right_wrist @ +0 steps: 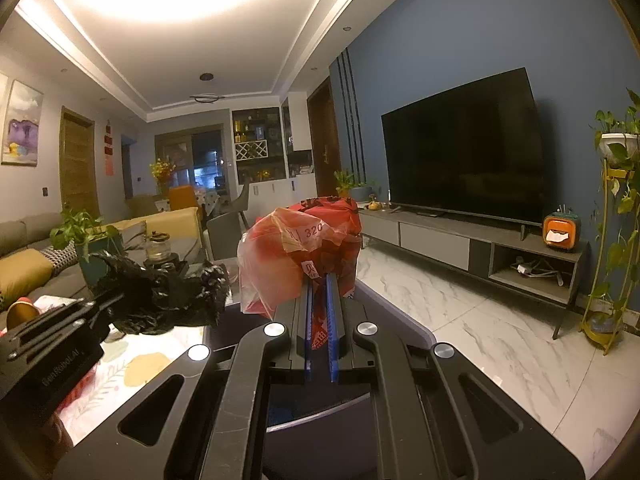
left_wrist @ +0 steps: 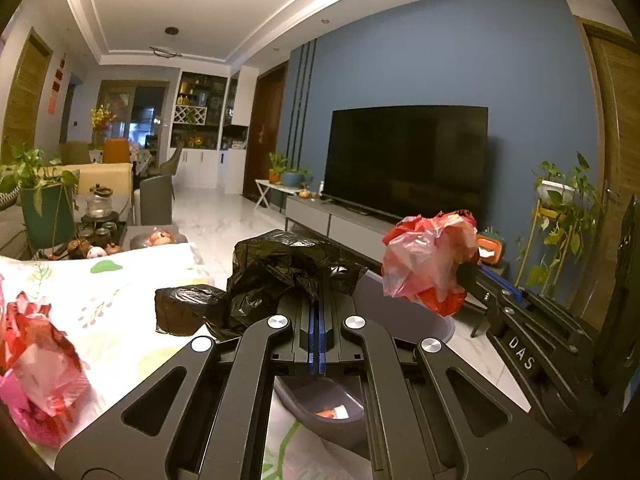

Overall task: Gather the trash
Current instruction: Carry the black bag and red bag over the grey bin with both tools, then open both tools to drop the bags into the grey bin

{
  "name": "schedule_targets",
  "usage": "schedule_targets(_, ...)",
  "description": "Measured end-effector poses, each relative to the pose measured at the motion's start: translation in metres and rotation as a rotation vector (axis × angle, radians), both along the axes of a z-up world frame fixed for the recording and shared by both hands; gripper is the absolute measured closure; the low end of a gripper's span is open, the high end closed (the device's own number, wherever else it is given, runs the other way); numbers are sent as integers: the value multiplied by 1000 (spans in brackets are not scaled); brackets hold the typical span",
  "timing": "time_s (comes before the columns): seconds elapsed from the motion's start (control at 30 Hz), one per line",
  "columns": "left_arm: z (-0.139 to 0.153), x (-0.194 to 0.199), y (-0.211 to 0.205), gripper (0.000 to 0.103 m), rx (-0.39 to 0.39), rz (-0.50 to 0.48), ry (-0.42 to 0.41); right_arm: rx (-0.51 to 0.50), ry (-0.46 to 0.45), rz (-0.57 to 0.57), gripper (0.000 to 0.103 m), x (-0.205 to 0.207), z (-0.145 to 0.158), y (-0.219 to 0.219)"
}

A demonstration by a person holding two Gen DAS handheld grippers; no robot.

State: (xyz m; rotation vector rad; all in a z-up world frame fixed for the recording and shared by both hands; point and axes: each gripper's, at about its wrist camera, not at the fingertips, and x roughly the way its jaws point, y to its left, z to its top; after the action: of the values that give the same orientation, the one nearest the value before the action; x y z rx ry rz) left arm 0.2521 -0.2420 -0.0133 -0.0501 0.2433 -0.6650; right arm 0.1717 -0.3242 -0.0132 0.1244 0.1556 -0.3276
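A floral-cloth counter (left_wrist: 120, 300) carries a grey bin (left_wrist: 320, 416). Above the bin, the left gripper (left_wrist: 319, 300) has its jaws pressed together on a black trash bag (left_wrist: 280, 272). Just right of that bag, the right gripper (right_wrist: 320, 292) pinches a red plastic bag (right_wrist: 300, 248).

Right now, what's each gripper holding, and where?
Left gripper pinches the black plastic bag by a crumpled edge; right gripper clamps the red plastic bag at its bunched bottom.
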Motion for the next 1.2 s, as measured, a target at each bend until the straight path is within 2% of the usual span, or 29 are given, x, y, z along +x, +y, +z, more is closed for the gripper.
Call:
schedule_targets(0.73, -22, 31, -22, 100, -11, -55, 71, 19, -5, 30, 96, 23, -7, -8)
schedule_targets(0.77, -23, 32, -23, 94, -7, -51, 69, 21, -5, 33, 96, 24, -7, -9)
schedule_targets(0.83, -26, 33, -22, 73, -9, -38, 68, 26, -4, 38, 96, 25, -7, -10)
schedule_targets(0.87, -26, 33, -19, 51, -20, -32, 70, 30, -1, 40, 95, 26, -8, -11)
schedule_targets(0.9, -27, 33, -15, 39, -40, -23, 69, 34, 3, 45, 95, 27, -9, -12)
schedule_targets(1.1, -23, 35, 4, 21, -92, 51, 72, 33, 13, 40, 83, 30, -10, -13)
schedule_targets(1.13, -22, 36, 6, 20, -96, 58, 74, 37, 12, 38, 76, 29, -10, -13)
schedule_targets(1.2, -21, 35, 13, 17, -104, 78, 80, 40, 8, 35, 74, 26, -10, -12)
